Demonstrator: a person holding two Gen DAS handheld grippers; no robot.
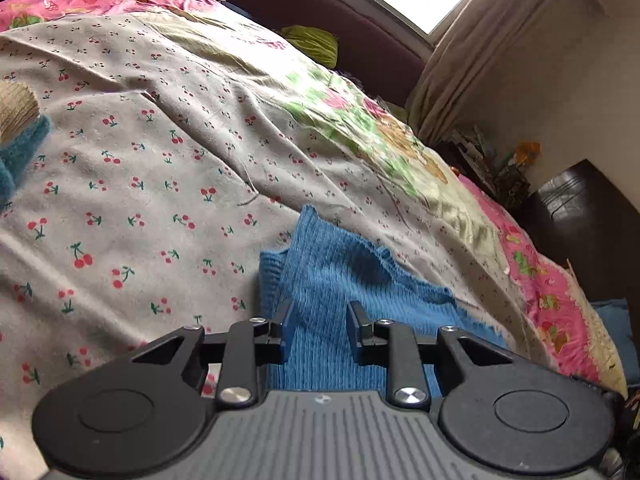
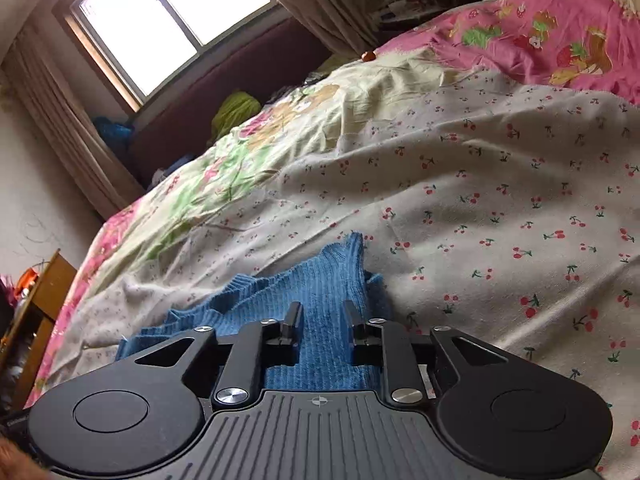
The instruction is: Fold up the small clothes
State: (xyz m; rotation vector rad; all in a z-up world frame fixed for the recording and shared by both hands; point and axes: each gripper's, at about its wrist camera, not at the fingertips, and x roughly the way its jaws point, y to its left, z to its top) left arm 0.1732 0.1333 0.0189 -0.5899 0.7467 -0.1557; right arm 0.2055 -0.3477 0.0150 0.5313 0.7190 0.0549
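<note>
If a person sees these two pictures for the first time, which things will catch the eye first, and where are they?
First comes the blue knitted garment, crumpled on the cherry-print sheet right in front of both cameras. The left gripper and the right gripper each have knit between their parted fingers; a firm grip cannot be confirmed. Next come the pink cartoon bedcover along the bed's edge and the bright window beyond it.

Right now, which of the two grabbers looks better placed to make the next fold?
Hard to separate: the left gripper and right gripper each straddle the blue knit garment. Slight edge right, nearer a free corner, probably.
</note>
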